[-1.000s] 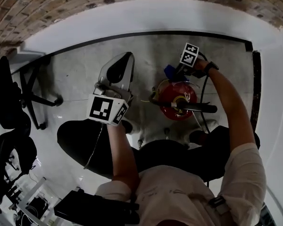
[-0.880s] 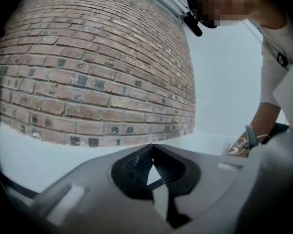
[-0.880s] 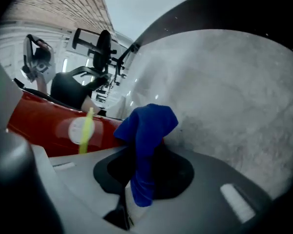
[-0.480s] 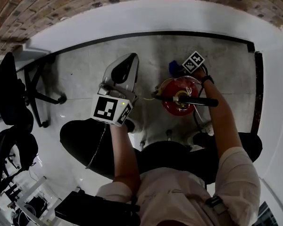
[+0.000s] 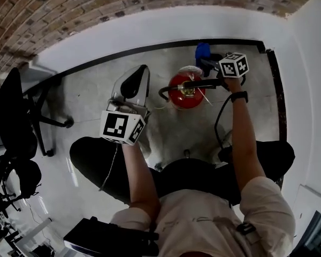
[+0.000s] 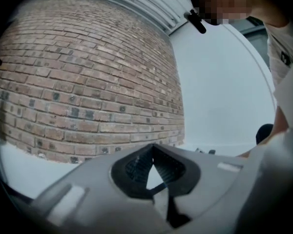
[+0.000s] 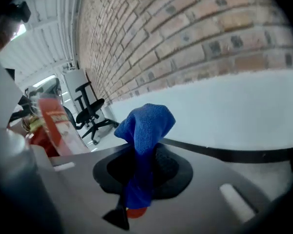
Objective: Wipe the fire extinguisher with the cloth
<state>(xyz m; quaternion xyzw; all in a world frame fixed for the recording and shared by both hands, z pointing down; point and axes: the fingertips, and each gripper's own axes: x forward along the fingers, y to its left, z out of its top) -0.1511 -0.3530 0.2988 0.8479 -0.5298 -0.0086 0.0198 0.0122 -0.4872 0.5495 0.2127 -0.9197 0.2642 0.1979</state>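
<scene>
Just to the left of the right gripper (image 7: 142, 167), the fire extinguisher (image 7: 51, 123) looks blurry. The gripper's own grey body covers its bottom part. The words on its label are too fuzzy to read. The low end of the blue cloth (image 7: 145, 126) goes down between the jaws and is lost from sight. In the head view, the marker cube (image 5: 234, 65) covers this gripper's jaws. Far to the left of the left gripper (image 5: 136, 79), the black chair (image 5: 13, 111) is cut off by the picture's edge.
</scene>
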